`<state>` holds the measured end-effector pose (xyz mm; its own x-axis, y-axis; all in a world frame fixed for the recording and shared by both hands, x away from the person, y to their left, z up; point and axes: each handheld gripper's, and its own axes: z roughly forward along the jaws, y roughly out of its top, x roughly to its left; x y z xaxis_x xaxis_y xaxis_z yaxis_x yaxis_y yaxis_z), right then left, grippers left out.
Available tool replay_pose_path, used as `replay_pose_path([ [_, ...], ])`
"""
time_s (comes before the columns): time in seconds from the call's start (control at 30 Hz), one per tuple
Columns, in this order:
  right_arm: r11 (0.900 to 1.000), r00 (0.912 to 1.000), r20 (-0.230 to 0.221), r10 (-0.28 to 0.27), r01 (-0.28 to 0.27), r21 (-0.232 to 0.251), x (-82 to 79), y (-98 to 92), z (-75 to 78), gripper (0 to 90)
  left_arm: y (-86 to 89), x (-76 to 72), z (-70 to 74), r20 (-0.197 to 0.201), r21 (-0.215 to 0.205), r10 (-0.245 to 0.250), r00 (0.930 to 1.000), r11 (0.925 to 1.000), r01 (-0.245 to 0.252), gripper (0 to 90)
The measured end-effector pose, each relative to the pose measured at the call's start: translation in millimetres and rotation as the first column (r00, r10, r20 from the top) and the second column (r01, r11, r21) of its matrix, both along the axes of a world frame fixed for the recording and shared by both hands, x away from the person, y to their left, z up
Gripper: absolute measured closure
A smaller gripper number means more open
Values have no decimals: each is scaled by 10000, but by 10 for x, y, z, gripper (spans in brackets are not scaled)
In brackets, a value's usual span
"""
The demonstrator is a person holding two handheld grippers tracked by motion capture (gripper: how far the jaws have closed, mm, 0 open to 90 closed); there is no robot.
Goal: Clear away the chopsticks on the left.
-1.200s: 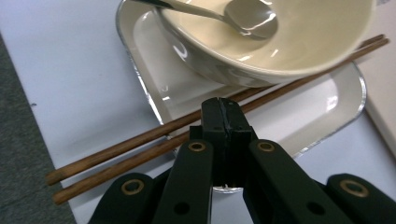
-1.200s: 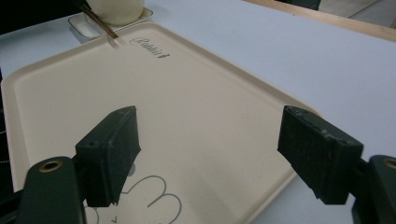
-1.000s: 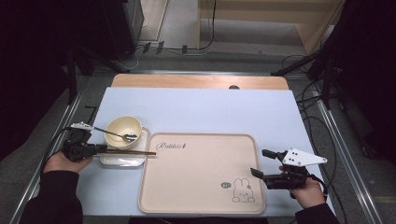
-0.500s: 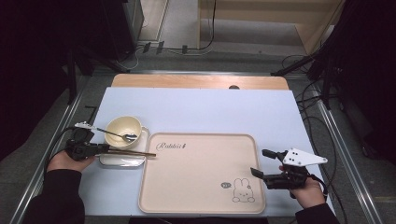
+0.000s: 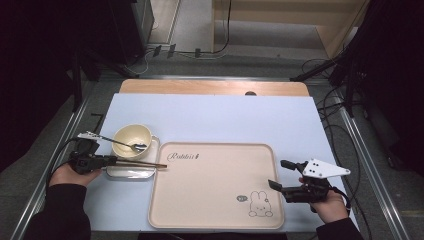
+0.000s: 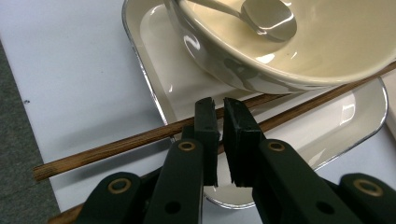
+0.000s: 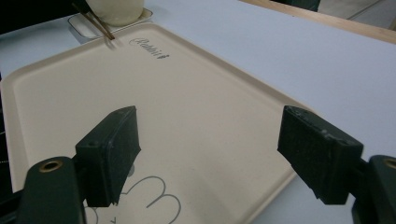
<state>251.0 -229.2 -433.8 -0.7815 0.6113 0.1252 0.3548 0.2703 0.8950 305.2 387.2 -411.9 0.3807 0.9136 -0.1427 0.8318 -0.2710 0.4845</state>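
Two chopsticks (image 5: 137, 162) lie across the dish (image 5: 131, 172) near the tabletop's left edge. Left gripper (image 6: 219, 116) — jaws just easing apart, a slim gap, chopsticks (image 6: 140, 137) beneath. Right gripper (image 7: 224, 140) — spread wide over the tray (image 7: 196, 93).

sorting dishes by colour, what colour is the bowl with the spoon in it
Pale cream yellow bowl, clearest in the left gripper view.

Pale blue table mat (image 5: 225, 117) mid-frame, cream tray (image 5: 215, 187) with rabbit drawing at lower centre, cream bowl (image 5: 131, 137) with spoon (image 5: 117, 142) on small metal dish (image 5: 131, 172) at left, chopsticks (image 5: 142, 163) across the dish, left gripper (image 5: 107, 161) at their end, right gripper (image 5: 279, 175) wide apart at lower right.
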Motion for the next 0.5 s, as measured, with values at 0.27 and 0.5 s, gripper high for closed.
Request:
replay_pose_path([
  [0.27,10000,10000,-13,32,-32,-45,0,3,-3,207,21,-69,142,402,28,-596,9974,9982,596,602],
  [0.5,10000,10000,9,47,-47,-87,0,6,-6,207,-12,-147,238,341,403,-2205,9748,9749,2191,443],
])
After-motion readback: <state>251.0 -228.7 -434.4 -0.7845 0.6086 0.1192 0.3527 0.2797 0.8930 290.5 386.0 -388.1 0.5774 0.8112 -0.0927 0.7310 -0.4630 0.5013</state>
